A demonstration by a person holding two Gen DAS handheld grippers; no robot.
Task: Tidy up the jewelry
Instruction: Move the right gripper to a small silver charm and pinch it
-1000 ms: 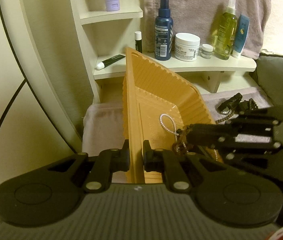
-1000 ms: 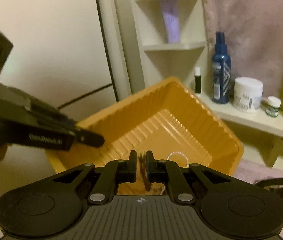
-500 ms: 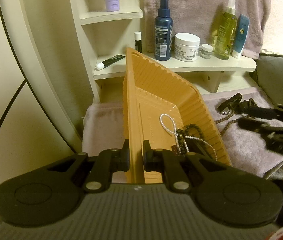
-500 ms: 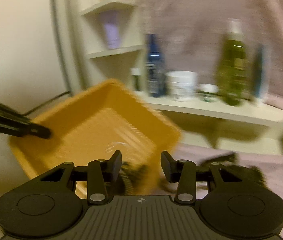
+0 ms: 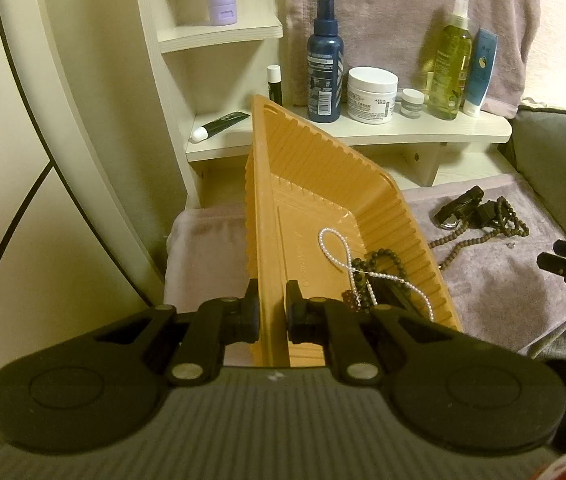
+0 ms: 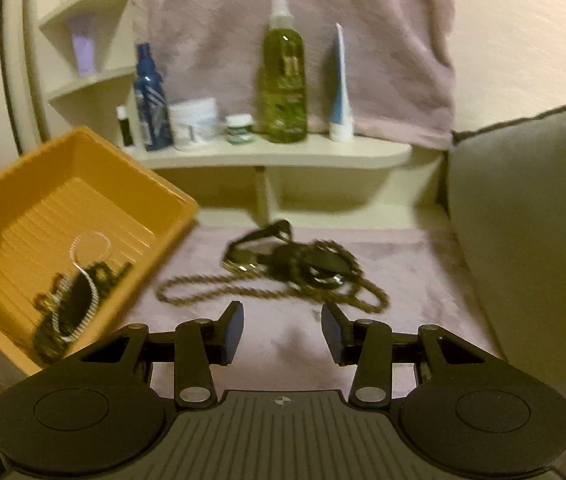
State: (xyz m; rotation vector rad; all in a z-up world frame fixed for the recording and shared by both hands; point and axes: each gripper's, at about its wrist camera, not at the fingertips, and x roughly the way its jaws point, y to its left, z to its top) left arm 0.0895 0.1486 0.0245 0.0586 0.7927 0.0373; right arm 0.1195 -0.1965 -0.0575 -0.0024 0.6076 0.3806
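- Two claws are in play: my left claw (image 5: 271, 312) is clamped on the near rim of the orange tray (image 5: 261, 216) and tips it up on the towel, just as it did a second ago.
- My right claw (image 6: 282, 332) was pinched on a dark bead strand over the tray a second ago; now its jaws stand apart with nothing between them, and it has swung away from the tray to face the towel.
- That dark strand (image 5: 379, 264) now lies inside the tray, tangled with the white pearl strand (image 5: 339, 248) near the lower wall.
- Judgement: one more piece is stowed, so the right claw is free for the next pickup.
- Still outside the tray, a long brown bead necklace (image 6: 219, 286) sprawls on the towel, knotted with a black strap and metal clasps (image 6: 251, 258) just ahead of the open jaws.
- Judgement: this tangle is the likely next target; it may lift as one clump, not as separate pieces.
- Surface: a mauve towel (image 6: 411, 276) with a soft pile, into which beads can sink.
- Room: a cream shelf (image 6: 283, 156) behind carries a blue spray bottle (image 5: 325, 68), a white cream jar (image 5: 372, 94), a green bottle (image 6: 283, 80) and a tube; another towel hangs on the wall, and a grey cushion (image 6: 531, 240) sits at the right.
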